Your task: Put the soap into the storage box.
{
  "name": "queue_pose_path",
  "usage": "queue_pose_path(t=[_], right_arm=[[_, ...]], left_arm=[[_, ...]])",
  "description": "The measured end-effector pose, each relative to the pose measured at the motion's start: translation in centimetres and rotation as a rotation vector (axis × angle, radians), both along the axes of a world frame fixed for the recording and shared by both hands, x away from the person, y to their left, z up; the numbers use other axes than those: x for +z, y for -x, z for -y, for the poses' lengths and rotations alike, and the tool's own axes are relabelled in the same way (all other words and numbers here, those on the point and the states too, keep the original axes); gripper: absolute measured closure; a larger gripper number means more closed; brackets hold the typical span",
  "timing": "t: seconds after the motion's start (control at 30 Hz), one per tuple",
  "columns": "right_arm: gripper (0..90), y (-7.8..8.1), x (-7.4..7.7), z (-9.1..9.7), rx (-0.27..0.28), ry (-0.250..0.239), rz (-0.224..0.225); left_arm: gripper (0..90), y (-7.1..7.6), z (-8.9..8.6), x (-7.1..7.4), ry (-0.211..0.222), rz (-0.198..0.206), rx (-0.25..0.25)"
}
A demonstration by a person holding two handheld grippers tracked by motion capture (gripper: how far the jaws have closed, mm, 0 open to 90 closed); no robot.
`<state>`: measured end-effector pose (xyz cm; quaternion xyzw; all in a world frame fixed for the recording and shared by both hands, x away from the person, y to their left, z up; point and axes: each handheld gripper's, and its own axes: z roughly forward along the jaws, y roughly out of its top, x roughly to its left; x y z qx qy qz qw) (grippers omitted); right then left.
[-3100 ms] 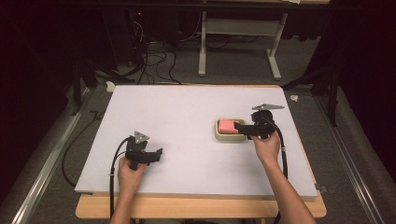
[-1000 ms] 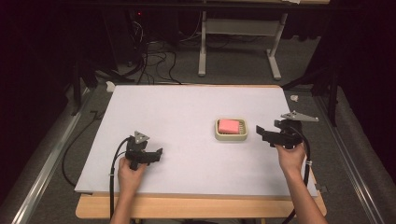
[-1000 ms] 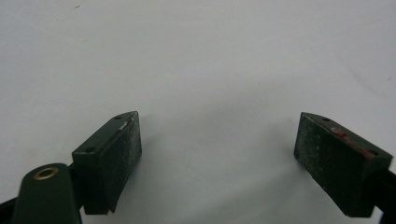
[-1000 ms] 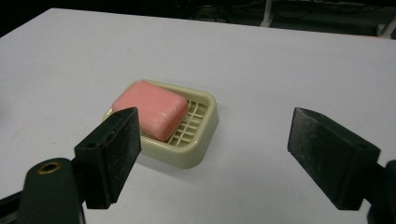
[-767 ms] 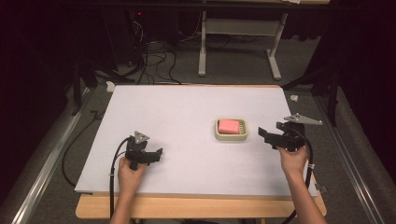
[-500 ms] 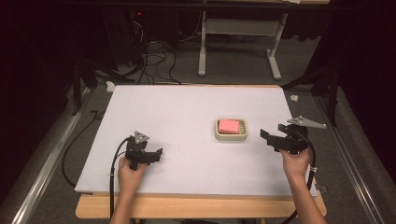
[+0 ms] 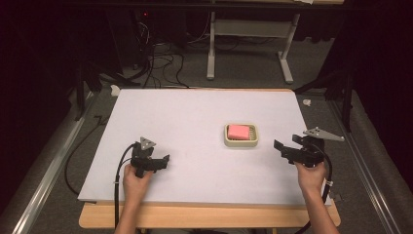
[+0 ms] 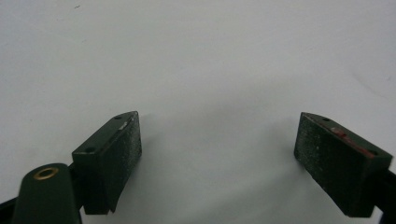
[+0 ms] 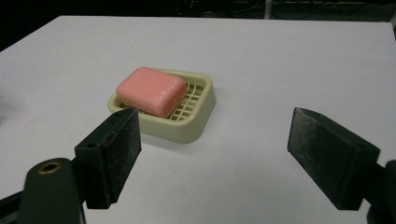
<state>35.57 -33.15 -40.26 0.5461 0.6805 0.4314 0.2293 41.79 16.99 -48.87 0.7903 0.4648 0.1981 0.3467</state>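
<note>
A pink bar of soap (image 7: 237,131) (image 9: 151,91) lies in a cream soap dish (image 7: 252,141) (image 9: 198,119) with a grid floor, right of the white table's middle. My right gripper (image 7: 281,148) (image 9: 212,158) is open and empty, a short way to the right of the dish, jaws pointed toward it. My left gripper (image 7: 163,162) (image 8: 217,163) is open near the front left, over bare white surface with nothing between its pads.
The white tabletop (image 7: 195,117) spreads wide around the dish. A wooden edge (image 7: 204,217) runs along the front. Beyond the far edge stand a metal stand (image 7: 248,44) and loose cables (image 7: 160,63) on the dark floor.
My right gripper has drawn back from the soap dish to the right and toward the front, empty. The soap stays in the dish. The left gripper has not moved.
</note>
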Motion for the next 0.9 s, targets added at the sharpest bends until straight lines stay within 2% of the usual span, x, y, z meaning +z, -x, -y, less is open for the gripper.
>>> queue_pose_path(t=[0.53, 0.9], right_arm=[[18.1, 1.0, -1.7, 0.0, 0.001, -0.011, -0.022], [18.1, 1.2, -2.9, -0.6, 0.018, -0.039, -0.043]], left_arm=[[15.6, 0.0, 0.0, 0.0, 0.0, 0.0, 0.0], [15.5, 0.0, 0.0, 0.0, 0.0, 0.0, 0.0]])
